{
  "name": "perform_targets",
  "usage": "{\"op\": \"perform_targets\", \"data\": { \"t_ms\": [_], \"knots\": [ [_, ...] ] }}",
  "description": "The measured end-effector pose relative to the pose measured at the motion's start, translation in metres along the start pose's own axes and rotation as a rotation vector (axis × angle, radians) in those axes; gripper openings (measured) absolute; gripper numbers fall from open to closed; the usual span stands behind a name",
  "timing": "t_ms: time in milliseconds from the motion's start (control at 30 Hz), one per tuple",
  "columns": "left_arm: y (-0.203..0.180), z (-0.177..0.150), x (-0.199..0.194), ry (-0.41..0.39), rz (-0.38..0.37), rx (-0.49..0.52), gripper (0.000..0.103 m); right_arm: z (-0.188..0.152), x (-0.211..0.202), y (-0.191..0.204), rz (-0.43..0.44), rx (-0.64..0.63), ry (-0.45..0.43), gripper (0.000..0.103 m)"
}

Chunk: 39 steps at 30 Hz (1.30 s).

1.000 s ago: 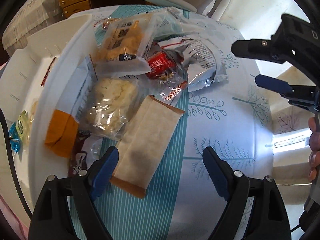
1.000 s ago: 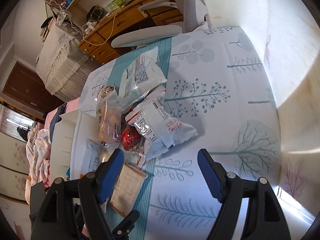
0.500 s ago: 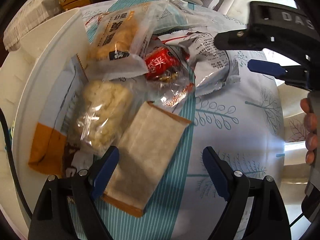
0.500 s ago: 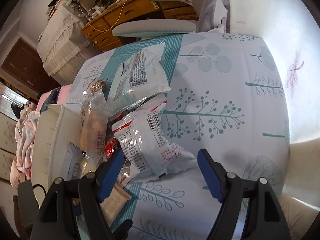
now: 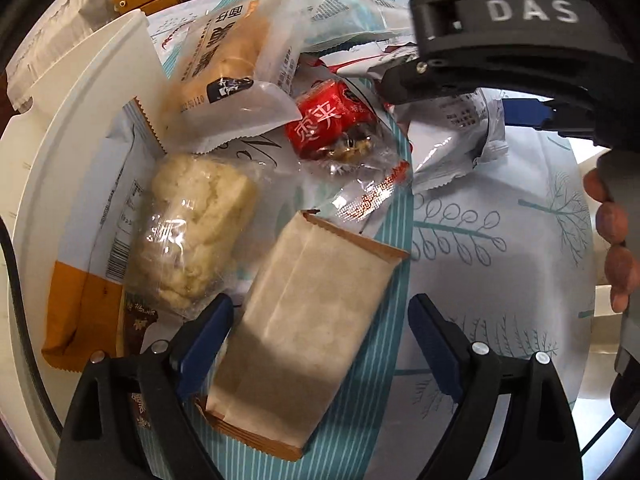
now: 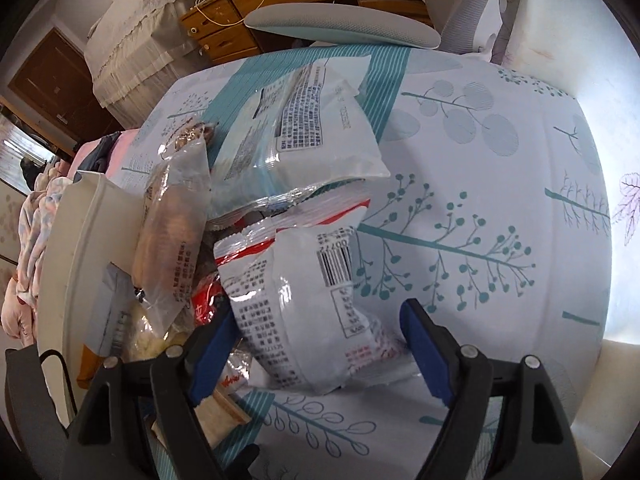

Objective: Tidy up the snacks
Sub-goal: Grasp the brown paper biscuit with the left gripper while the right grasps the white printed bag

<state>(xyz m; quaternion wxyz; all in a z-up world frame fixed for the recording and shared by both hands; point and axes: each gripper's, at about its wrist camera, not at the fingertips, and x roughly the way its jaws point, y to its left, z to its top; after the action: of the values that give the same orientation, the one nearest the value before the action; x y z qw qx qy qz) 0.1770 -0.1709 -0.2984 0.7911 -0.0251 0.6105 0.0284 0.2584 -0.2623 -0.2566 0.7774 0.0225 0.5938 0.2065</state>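
Between wide-open left tongs [image 5: 320,336], low-centre frame: flat tan paper snack packet [image 5: 308,320] on tabletop [image 5: 500,280]. Looks light, crushable; grip mid-body. Right tongs [image 6: 316,340], also wide, straddle crinkly white foil pouch [image 6: 308,312].

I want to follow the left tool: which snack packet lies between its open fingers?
The plain tan paper packet with brown crimped ends; the other packets lie farther ahead.

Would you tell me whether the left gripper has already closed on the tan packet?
No, the left gripper stands open, its blue fingers apart on either side of the tan packet, which lies flat on the tablecloth.
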Motion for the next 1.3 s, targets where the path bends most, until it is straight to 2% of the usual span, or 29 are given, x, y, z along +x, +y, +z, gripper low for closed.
{"op": "perform_targets", "data": {
  "t_ms": [100,233,467,833,1067,1300],
  "knots": [
    [-0.001,-0.003,-0.001,-0.021,0.005,-0.001,0.086,-0.001,0.004,-0.003,0.003,0.022,0.004,0.077],
    [0.003,-0.019,-0.008,-0.046,0.010,-0.017,0.066,-0.001,0.003,-0.002,0.015,0.032,0.000,0.070],
    [0.003,-0.022,-0.012,-0.030,0.003,0.001,0.064,-0.013,-0.004,-0.006,0.013,0.097,0.023,0.064],
    [0.001,-0.057,-0.017,0.058,-0.041,0.027,0.063,-0.069,-0.028,-0.030,0.048,0.308,0.145,0.063],
    [0.001,-0.073,-0.037,0.051,-0.042,0.076,0.060,-0.100,-0.051,-0.029,0.058,0.333,0.176,0.063],
    [0.014,-0.070,-0.084,0.005,-0.102,0.115,0.057,-0.116,-0.079,-0.021,0.050,0.372,0.168,0.063]
  ]
}}
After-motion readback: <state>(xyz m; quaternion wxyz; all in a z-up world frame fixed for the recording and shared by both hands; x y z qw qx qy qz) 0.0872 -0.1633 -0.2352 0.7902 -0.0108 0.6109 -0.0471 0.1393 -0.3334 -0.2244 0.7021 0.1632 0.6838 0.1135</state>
